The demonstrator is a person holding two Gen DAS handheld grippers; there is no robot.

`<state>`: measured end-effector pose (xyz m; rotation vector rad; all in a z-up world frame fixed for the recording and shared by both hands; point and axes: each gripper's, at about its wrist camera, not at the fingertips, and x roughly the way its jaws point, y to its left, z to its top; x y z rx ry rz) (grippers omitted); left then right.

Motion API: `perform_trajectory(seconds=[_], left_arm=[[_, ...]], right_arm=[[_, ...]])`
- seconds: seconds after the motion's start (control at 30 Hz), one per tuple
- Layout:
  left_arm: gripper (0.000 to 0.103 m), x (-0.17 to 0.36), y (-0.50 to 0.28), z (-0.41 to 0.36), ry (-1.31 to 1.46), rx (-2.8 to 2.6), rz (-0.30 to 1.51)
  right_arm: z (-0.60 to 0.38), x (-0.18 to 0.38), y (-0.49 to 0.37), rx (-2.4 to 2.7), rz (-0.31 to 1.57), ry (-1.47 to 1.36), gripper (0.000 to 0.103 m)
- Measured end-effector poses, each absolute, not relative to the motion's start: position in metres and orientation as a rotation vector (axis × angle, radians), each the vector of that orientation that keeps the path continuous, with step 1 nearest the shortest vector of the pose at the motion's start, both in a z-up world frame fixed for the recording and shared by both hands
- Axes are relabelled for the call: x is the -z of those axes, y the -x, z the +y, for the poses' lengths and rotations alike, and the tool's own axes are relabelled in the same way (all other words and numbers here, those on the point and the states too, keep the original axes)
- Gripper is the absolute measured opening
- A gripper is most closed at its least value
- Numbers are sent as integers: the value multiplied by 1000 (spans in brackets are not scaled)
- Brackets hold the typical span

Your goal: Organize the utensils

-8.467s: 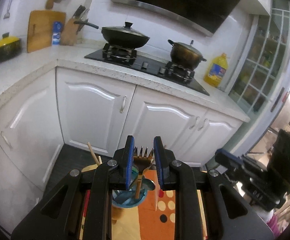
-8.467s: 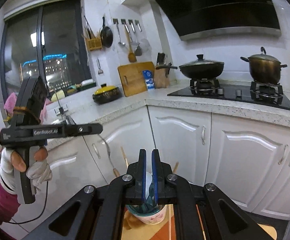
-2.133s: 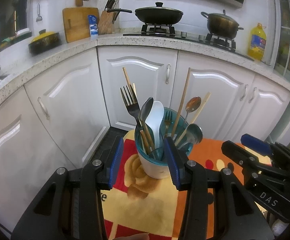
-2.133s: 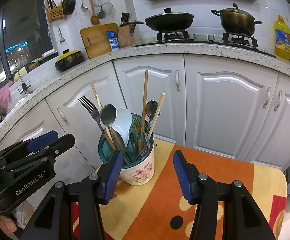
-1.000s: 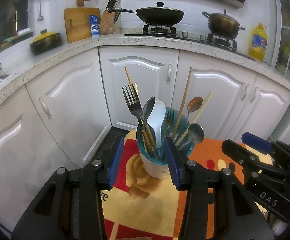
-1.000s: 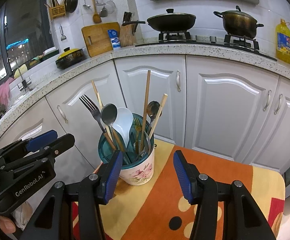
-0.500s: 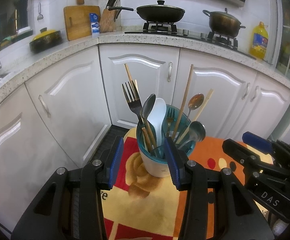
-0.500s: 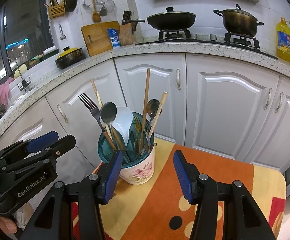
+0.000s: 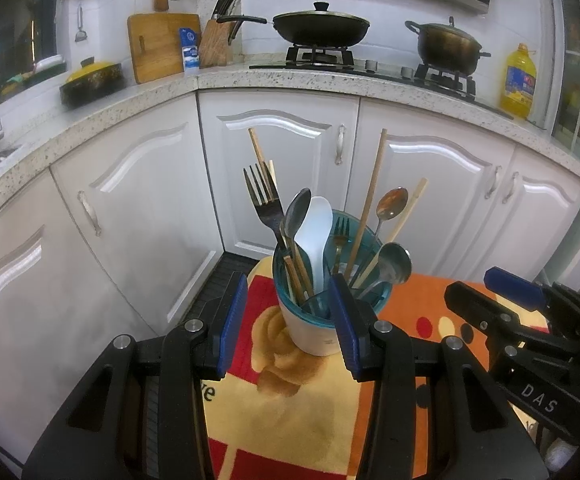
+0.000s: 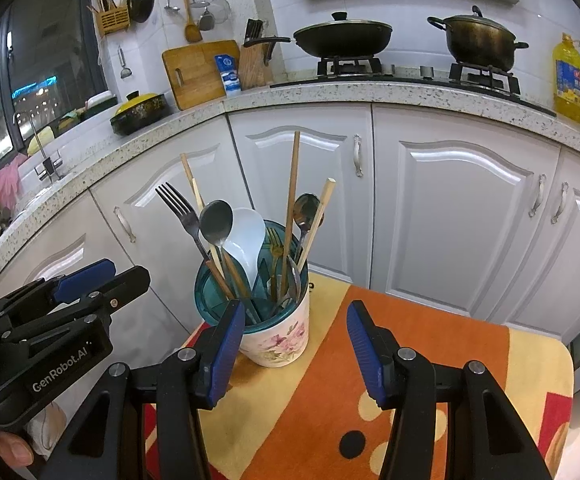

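Observation:
A white floral cup (image 10: pixel 280 340) with a teal insert stands near the far left corner of a table under an orange and yellow cloth (image 10: pixel 409 344). Out of it stick a dark fork (image 9: pixel 264 200), a white spoon (image 9: pixel 315 232), metal spoons, a small fork and wooden chopsticks (image 9: pixel 371 200). My left gripper (image 9: pixel 288 324) is open, just short of the cup (image 9: pixel 309 334), which shows between its blue pads untouched. My right gripper (image 10: pixel 294 346) is open too, nothing held, the cup beyond its left pad. Each gripper shows in the other's view: the right (image 9: pixel 473 286), the left (image 10: pixel 126 274).
White cabinet doors (image 10: pixel 461 208) curve round behind the table under a speckled counter (image 9: pixel 274 80). On the counter are a wok (image 9: pixel 317 28), a pot (image 9: pixel 445 46), an oil bottle (image 9: pixel 519 80), a cutting board (image 10: pixel 200 72) and a knife block. A fingertip (image 10: pixel 8 452) shows at bottom left.

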<state>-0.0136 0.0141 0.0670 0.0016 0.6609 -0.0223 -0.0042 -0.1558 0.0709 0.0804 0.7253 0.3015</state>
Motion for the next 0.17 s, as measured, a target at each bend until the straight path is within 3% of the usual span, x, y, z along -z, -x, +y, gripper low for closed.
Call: perform_trajectory(seconds=[0.17], left_arm=[[41,-63,13,11,-11,32,656]], right_arm=[[-175,-61,6,-271,725,-97,55]])
